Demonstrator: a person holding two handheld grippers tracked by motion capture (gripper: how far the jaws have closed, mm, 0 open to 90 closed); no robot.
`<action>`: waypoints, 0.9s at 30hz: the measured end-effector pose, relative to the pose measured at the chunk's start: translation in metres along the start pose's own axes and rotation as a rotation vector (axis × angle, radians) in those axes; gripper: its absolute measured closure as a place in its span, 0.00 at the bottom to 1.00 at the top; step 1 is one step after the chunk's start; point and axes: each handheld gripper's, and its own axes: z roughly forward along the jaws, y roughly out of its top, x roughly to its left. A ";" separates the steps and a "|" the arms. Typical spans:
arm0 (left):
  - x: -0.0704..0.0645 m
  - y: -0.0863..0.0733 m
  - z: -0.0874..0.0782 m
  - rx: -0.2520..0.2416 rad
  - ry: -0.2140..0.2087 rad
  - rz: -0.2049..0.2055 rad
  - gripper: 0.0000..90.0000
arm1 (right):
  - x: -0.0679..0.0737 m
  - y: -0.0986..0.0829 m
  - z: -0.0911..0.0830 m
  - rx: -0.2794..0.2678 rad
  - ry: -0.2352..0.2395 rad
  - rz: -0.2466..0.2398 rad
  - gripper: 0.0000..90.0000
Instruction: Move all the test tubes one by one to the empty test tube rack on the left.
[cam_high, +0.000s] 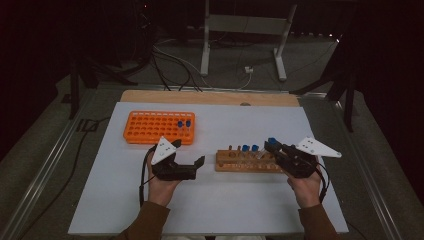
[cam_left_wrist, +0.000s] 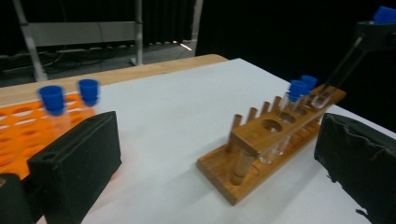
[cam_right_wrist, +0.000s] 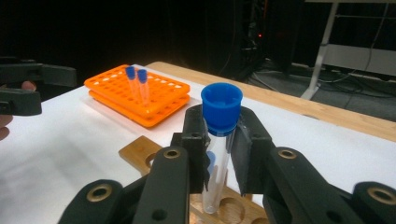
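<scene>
A wooden tube rack (cam_high: 235, 164) lies on the white table (cam_high: 210, 200), with two blue-capped tubes (cam_high: 250, 148) standing in it. My right gripper (cam_high: 274, 147) is shut on a clear tube with a blue cap (cam_right_wrist: 221, 108). That tube is tilted, and its lower end meets the rack's right end (cam_left_wrist: 322, 98). My left gripper (cam_high: 189, 153) hovers open left of the rack, with nothing between its jaws. The wooden rack (cam_left_wrist: 261, 140) lies just ahead of it. An orange rack (cam_high: 150, 129) at the back left holds two blue-capped tubes (cam_high: 183, 123).
The table's wooden edge (cam_high: 210, 96) runs along the back. Beyond it on the floor are cables (cam_high: 175, 65) and a metal stand's legs (cam_high: 205, 50). Bare white table lies between the racks and along the front.
</scene>
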 end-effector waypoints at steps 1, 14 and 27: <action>-0.002 0.000 0.001 0.000 -0.005 0.002 0.02 | 0.001 0.000 0.001 0.002 0.005 -0.001 0.85; -0.040 0.004 0.024 0.056 -0.101 0.077 0.06 | 0.021 0.002 0.010 0.023 0.073 -0.019 0.85; -0.072 0.004 0.054 0.087 -0.164 0.181 0.39 | 0.043 0.001 0.022 0.058 0.156 -0.035 0.85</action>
